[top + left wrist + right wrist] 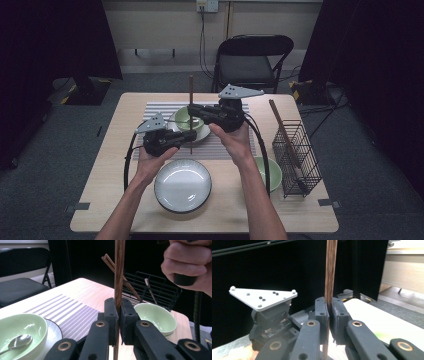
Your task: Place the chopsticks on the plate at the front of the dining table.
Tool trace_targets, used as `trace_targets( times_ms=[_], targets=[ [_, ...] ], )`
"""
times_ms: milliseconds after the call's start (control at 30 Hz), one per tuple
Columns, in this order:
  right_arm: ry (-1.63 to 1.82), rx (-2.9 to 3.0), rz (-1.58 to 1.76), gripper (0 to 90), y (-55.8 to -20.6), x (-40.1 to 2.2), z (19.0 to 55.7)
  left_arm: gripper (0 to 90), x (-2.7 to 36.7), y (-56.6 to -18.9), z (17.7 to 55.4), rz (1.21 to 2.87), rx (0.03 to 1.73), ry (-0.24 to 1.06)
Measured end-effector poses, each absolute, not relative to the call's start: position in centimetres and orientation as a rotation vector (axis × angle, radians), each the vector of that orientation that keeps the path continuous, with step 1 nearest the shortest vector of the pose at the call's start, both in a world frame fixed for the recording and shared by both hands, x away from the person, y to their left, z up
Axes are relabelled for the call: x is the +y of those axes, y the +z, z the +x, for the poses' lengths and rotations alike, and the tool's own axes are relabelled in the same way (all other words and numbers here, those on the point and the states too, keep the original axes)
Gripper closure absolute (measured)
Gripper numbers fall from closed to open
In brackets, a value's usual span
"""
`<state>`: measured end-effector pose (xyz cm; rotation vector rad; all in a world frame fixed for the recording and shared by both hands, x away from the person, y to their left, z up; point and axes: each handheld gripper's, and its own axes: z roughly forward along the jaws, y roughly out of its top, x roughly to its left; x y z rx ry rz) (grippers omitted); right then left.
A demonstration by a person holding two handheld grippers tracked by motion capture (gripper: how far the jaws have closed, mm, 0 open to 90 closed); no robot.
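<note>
We see both pairs of jaws clamped on the same upright wooden chopsticks [191,112]: the left gripper [190,136] grasps them low on the shaft, and the right gripper [192,111] grasps them higher up, so the sticks stand vertical above the striped placemat [152,107] near the middle of the table [107,175]. In the left gripper view the pads pinch the brown sticks between them, and in the right gripper view the pads press on the shaft just the same. Just behind the sticks sits a green bowl with a spoon [18,341] on a plate [55,331]. Nearer to us lies a white bowl with a dark rim [182,185], and to its right a second green bowl [155,316] stands just beside the black wire basket [297,157], which holds more chopsticks [282,130] leaning. A black folding chair [252,57] stands beyond the table's far edge. We find no readable writing, brand or label on any of these things
</note>
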<state>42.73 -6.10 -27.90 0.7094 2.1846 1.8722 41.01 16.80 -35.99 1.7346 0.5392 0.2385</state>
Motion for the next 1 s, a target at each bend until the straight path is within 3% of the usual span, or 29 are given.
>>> trace_targets(
  times_ms=[233,333,533,733,1000],
  targets=[
    [1.873,2.198,0.723,72.4,-28.5,-6.0,42.8,85.6,17.1,-35.6,40.6,1.721,0.531,0.232],
    [1.87,2.21,0.724,71.5,-29.0,-5.9,42.7,85.6,17.2,-35.5,40.7,1.718,0.53,0.235],
    [1.865,2.231,0.732,72.4,-30.0,-5.8,42.7,85.6,17.3,-35.0,40.7,1.719,0.525,0.244],
    [1.86,2.254,0.695,84.7,-30.0,-5.5,42.6,85.4,17.2,-35.0,40.8,1.717,0.525,0.241],
    [1.86,2.24,0.702,85.1,-29.3,-5.5,42.8,82.7,17.4,-35.3,40.9,1.719,0.537,0.226]
  ],
)
